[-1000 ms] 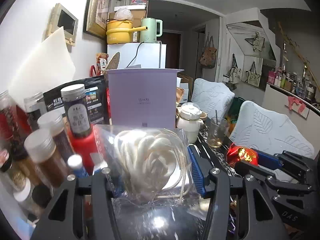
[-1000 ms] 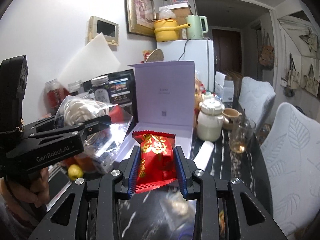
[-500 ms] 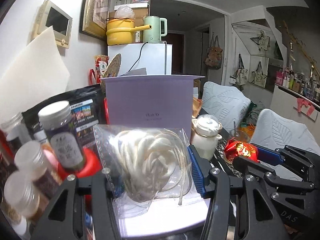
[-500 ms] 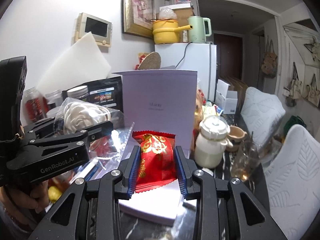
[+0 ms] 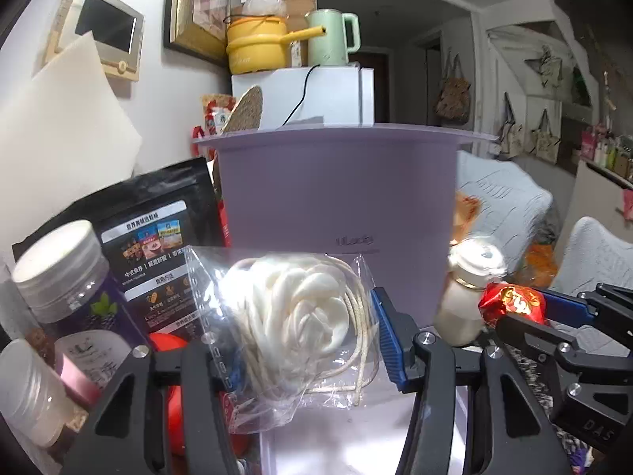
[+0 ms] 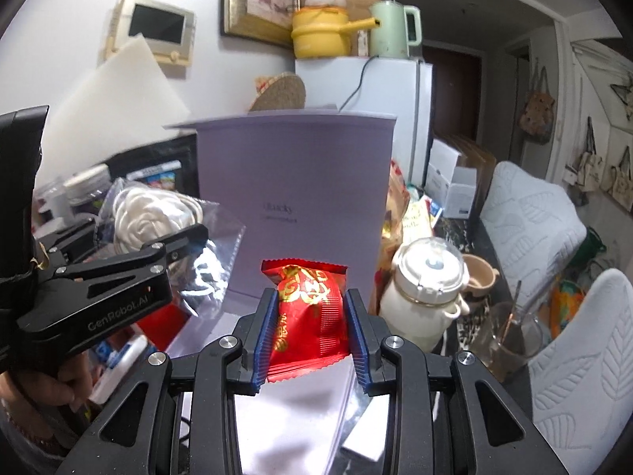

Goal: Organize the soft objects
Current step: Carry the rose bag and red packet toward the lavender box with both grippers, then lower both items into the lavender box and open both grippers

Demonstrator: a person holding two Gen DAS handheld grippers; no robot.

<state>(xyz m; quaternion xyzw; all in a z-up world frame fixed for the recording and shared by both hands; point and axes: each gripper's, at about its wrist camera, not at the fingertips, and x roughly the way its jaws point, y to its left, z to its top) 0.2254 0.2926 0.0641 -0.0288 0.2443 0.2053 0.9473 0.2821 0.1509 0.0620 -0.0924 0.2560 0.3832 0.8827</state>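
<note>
Carrying step: left gripper (image 5: pixel 304 340) clamps rope bag (image 5: pixel 292 316), right gripper (image 6: pixel 310 336) clamps red packet (image 6: pixel 306 304); next, release into lavender box (image 6: pixel 294 198) at 12 o'clock.

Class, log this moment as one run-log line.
left gripper: shut on bagged rope | right gripper: shut on red packet | ahead: open lilac box

A dark, marbled counter (image 6: pixel 480 237) carried an open lilac box (image 6: pixel 294 198), a cream lidded jar (image 6: pixel 425 301) just beside it, a glass (image 6: pixel 514 340) near the right edge, and plastic jars (image 5: pixel 59 277) crowding the left.
</note>
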